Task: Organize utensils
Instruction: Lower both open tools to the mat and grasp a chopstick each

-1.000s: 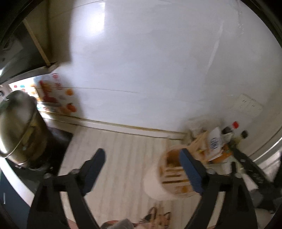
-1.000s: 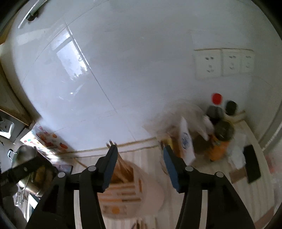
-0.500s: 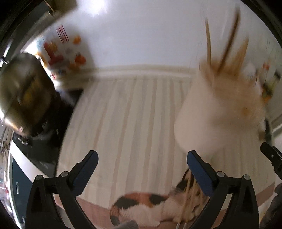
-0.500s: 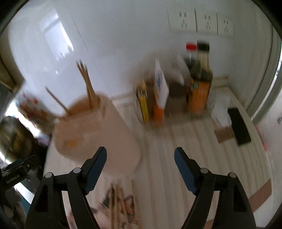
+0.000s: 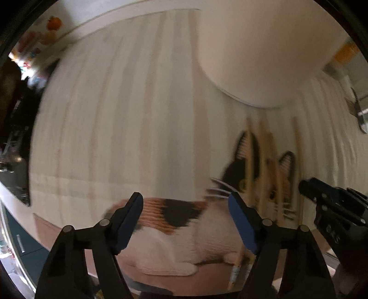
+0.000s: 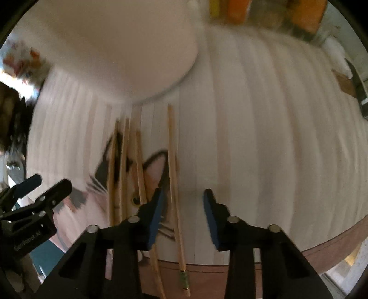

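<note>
Since half a second ago both cameras have dropped much closer to the counter (image 6: 264,115), so the chopsticks (image 6: 140,165) that were a small blur at the bottom edge now fill the middle of the right wrist view, and the white utensil holder (image 6: 128,50) has swollen to cover the upper part of each frame, its top out of sight. The chopsticks lie loose and roughly parallel on the cat-print mat (image 5: 170,220), crossing the printed cat's face and ears, with their far tips just short of the holder's base; one of them lies a little apart to the right of the rest. In the left wrist view the same chopsticks (image 5: 266,165) lie right of centre, below the holder (image 5: 260,50). The right gripper (image 6: 182,214) hovers over the mat with its blue-padded fingers apart and nothing between them, the lone chopstick passing under its left finger. The left gripper (image 5: 185,220) is likewise spread wide and empty, over the cat's body to the left of the chopsticks. Each gripper shows at the edge of the other's view. Blurred orange and yellow packages (image 6: 271,13) stand at the back of the striped counter.
</note>
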A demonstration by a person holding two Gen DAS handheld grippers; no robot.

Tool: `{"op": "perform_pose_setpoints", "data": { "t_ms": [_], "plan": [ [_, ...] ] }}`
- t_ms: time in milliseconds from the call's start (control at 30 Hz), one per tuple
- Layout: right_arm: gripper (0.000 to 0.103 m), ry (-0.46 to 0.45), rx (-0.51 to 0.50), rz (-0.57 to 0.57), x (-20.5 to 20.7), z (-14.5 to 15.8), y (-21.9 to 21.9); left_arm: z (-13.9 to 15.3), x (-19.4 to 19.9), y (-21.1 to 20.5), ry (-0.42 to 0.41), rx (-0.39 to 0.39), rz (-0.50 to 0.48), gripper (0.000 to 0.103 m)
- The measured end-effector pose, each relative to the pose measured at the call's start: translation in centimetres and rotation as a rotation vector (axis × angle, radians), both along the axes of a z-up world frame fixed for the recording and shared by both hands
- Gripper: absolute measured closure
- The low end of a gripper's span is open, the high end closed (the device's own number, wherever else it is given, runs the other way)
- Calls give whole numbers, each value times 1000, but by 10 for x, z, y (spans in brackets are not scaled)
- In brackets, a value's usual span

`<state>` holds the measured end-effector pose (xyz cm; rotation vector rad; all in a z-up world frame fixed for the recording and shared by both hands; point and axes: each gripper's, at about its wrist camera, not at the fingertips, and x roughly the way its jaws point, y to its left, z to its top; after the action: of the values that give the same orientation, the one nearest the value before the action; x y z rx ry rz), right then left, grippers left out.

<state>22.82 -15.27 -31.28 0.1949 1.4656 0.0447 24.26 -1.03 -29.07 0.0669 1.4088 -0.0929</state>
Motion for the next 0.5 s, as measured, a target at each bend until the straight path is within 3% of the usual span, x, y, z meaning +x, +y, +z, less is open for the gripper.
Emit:
{"op": "perform_pose_setpoints", "data": {
  "t_ms": [33,100,300,333,367,500],
  "plan": [
    [86,0,-30,18,-2,-1,2,-1,-1,-4,5,-14,-7,31],
    [96,6,-71,10,-6,-2,-3,-4,-2,-14,16,-37,-27,40],
    [96,38,-104,-59,-22,-6,-38,-14,0,-37,16,-31,-72,68],
    [96,42,-108,-64,-25,-7,-42,-13,1,-39,9,-21,-78,76],
    [96,48,-105,-71,-29,-8,-47,-15,1,-40,16,0,-87,97],
    [96,53,-89,-96,-37,-10,-55,-19,-1,-30,24,13,-69,101]
  ]
}}
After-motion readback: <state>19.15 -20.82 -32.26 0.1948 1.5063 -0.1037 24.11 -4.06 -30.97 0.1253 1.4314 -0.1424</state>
